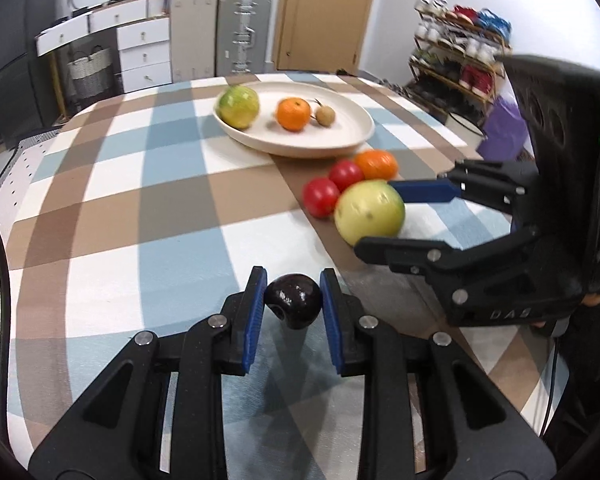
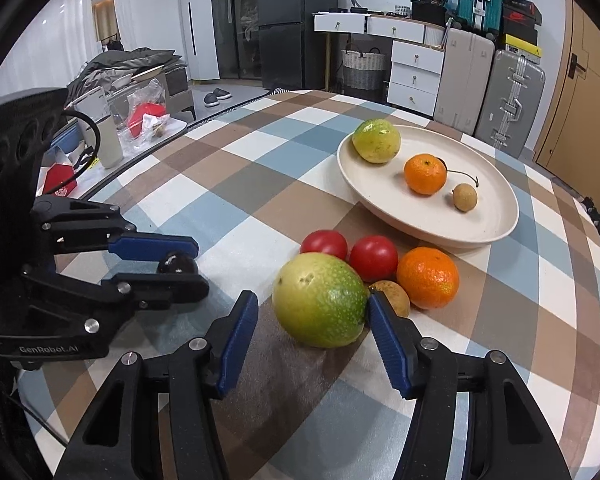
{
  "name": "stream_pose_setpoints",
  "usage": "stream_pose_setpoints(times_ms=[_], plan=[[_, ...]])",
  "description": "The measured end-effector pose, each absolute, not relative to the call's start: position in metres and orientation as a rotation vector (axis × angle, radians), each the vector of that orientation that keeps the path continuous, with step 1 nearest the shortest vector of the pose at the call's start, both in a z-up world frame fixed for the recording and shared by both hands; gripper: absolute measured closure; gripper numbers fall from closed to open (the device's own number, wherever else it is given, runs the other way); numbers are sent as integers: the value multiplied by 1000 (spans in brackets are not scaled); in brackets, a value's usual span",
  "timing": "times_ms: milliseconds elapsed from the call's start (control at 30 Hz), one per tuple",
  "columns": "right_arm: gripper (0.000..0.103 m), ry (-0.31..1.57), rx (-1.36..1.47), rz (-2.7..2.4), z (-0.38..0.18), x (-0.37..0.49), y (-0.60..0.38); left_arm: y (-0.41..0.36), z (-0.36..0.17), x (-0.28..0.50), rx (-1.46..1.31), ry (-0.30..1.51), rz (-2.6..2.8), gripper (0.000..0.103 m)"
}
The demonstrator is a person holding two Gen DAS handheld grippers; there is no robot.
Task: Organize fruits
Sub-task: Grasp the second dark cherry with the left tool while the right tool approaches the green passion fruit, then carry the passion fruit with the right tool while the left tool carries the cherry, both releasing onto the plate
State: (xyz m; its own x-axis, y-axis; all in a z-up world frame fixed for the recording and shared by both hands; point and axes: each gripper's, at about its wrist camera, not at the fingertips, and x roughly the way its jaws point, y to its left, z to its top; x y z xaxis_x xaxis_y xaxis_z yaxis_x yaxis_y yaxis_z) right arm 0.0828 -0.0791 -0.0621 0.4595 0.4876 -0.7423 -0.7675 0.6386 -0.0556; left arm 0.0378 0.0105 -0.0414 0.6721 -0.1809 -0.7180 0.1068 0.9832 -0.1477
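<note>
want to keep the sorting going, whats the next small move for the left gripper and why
Probably lift and carry toward the plate. The left gripper is shut on the dark plum, both blue pads pressing its sides, so the grasp looks done. The plate already holds three fruits with bare room at its near side. The right gripper is open around the green guava, so keep clear of it.

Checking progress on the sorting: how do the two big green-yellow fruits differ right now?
The green fruit on the plate lies inside the cream plate; the green fruit on the table lies on the checked cloth. The plate one sits free; the table one is between the open right hand-held gripper pads. Both are round and speckled.
</note>
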Motion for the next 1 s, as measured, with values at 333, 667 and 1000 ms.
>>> stream_pose_setpoints(times_ms=[333, 667, 1000], plan=[[51, 729, -500, 775, -71, 80, -65, 30, -32, 35, -153, 757, -112, 78], [51, 733, -466, 796, -72, 80, -69, 34, -28, 34, -161, 711, -66, 78], [51, 694, -381, 837, -51, 77, -83, 28, -18, 42, -160, 664, -43, 78]])
